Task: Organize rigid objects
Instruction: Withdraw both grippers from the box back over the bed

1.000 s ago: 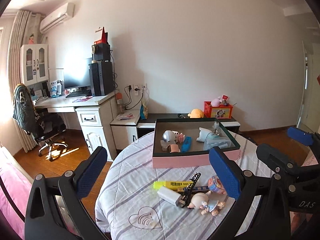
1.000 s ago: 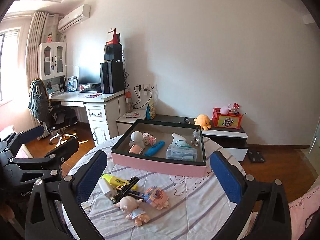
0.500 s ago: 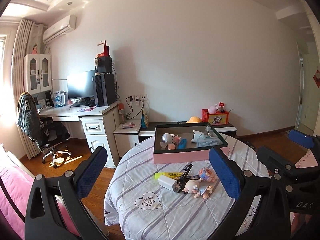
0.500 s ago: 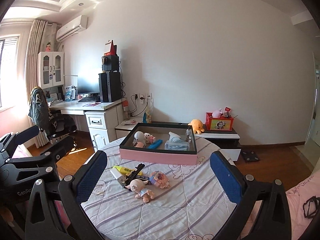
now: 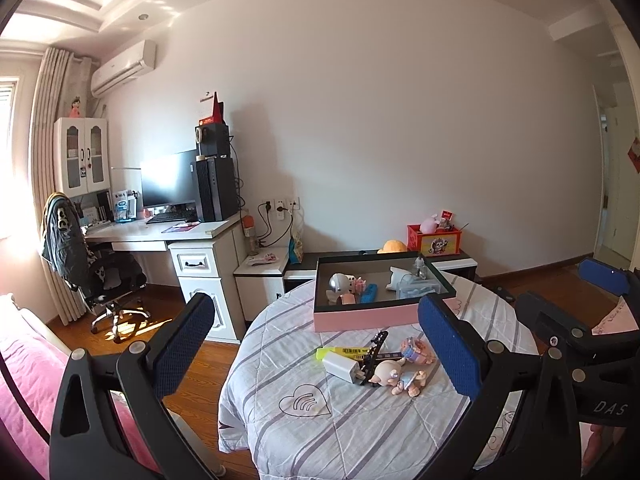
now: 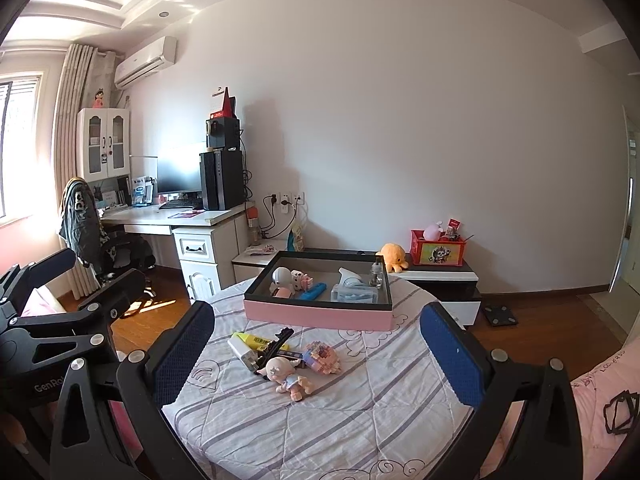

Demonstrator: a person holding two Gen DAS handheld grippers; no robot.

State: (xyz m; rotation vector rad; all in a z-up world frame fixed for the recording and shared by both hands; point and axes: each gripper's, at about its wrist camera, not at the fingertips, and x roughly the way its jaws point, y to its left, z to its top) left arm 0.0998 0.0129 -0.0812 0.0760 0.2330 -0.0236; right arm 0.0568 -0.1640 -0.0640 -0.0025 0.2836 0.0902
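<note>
A round table with a striped cloth [image 5: 360, 420] [image 6: 320, 420] holds a pink box with a dark rim [image 5: 372, 314] [image 6: 316, 314] containing several small items. In front of the box lie a yellow highlighter [image 5: 344, 353] [image 6: 256, 340], a white charger [image 5: 340, 367] [image 6: 241, 352], a black clip [image 5: 372, 354] [image 6: 276, 344], a pink block toy [image 5: 416, 350] [image 6: 322, 358] and a small doll [image 5: 394, 376] [image 6: 286, 376]. My left gripper [image 5: 316, 348] and right gripper [image 6: 316, 356] are both open and empty, held back from the table, well short of the objects.
A white desk [image 5: 160, 236] with a monitor and black towers stands at the left, with an office chair [image 5: 92, 272] beside it. A low cabinet [image 6: 436, 280] behind the table carries a red box and an orange plush. Pink bedding [image 6: 600, 392] lies at the right.
Both grippers have pulled back and up from the table over the last second; the table and box look smaller and farther. Nothing on the table has moved. Both stay open.
</note>
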